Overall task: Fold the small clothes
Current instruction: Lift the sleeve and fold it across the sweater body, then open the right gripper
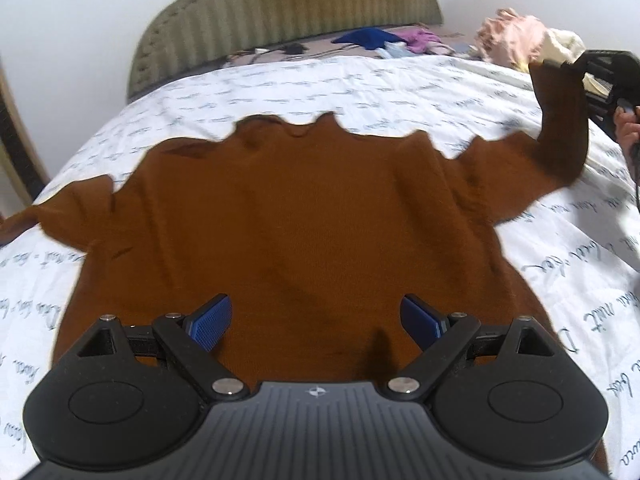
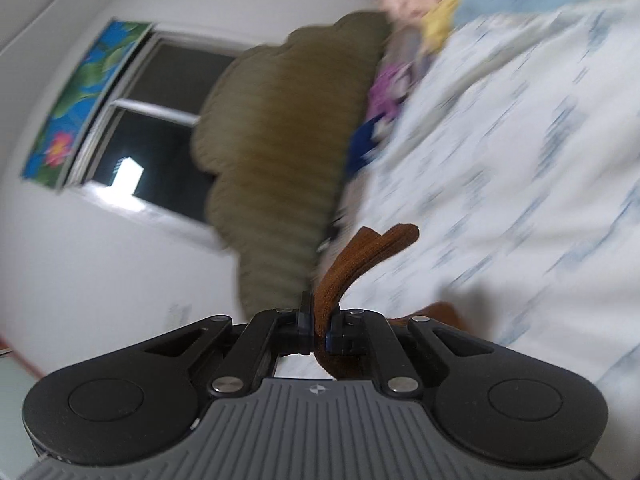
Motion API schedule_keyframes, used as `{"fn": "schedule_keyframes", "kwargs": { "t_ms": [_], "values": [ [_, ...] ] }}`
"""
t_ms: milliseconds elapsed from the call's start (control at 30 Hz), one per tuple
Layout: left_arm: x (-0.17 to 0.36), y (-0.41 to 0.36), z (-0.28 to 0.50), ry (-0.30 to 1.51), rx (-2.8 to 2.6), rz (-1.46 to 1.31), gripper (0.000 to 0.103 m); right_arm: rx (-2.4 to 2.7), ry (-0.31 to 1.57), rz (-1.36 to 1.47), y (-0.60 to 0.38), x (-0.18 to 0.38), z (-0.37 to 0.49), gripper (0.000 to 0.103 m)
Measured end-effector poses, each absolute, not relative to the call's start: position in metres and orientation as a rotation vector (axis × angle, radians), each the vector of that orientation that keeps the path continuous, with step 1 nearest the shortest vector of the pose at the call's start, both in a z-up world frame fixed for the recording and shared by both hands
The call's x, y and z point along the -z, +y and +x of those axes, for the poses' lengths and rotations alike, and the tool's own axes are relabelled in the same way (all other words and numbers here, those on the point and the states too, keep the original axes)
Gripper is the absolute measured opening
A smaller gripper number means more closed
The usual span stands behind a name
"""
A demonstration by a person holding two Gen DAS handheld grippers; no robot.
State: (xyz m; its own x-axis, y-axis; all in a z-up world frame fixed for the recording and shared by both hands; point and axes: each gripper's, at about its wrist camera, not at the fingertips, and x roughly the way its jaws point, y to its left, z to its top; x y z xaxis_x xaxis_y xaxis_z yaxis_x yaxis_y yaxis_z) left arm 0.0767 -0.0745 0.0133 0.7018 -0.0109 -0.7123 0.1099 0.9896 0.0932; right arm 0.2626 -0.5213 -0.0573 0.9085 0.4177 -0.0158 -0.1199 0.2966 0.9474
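**Right gripper lifts the sleeve for the first fold**

Right gripper [image 2: 320,320] is clenched on the cuff of the brown sweater's right sleeve [image 1: 560,120], holding it up off the bed [image 1: 360,80] at the far right. Left gripper [image 1: 316,320] hangs released, blue pads [image 1: 210,322] spread wide, above the near hem and touching nothing that I can see. The brown sweater [image 1: 300,220] lies flat on the printed sheet, collar far, its left sleeve stretched out to the left edge.

To fold well, I judge the right sleeve should be carried leftward across the chest and laid down flat. The left gripper could pin the body near the hem so the knit does not drag. The cuff should be let go only once it rests on the cloth.
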Motion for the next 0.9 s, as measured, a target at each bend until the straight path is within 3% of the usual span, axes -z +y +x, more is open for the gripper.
{"fn": "schedule_keyframes", "kwargs": {
  "t_ms": [433,900],
  "values": [
    [-0.014,0.014,0.071,0.786,-0.073,0.024,0.092,-0.692,0.439,1.212,-0.324,0.02,0.269,0.01],
    [-0.012,0.092,0.047,0.778,-0.148,-0.095,0.092,-0.695,0.659,0.982,-0.143,0.04,0.263,0.01]
  ]
}}
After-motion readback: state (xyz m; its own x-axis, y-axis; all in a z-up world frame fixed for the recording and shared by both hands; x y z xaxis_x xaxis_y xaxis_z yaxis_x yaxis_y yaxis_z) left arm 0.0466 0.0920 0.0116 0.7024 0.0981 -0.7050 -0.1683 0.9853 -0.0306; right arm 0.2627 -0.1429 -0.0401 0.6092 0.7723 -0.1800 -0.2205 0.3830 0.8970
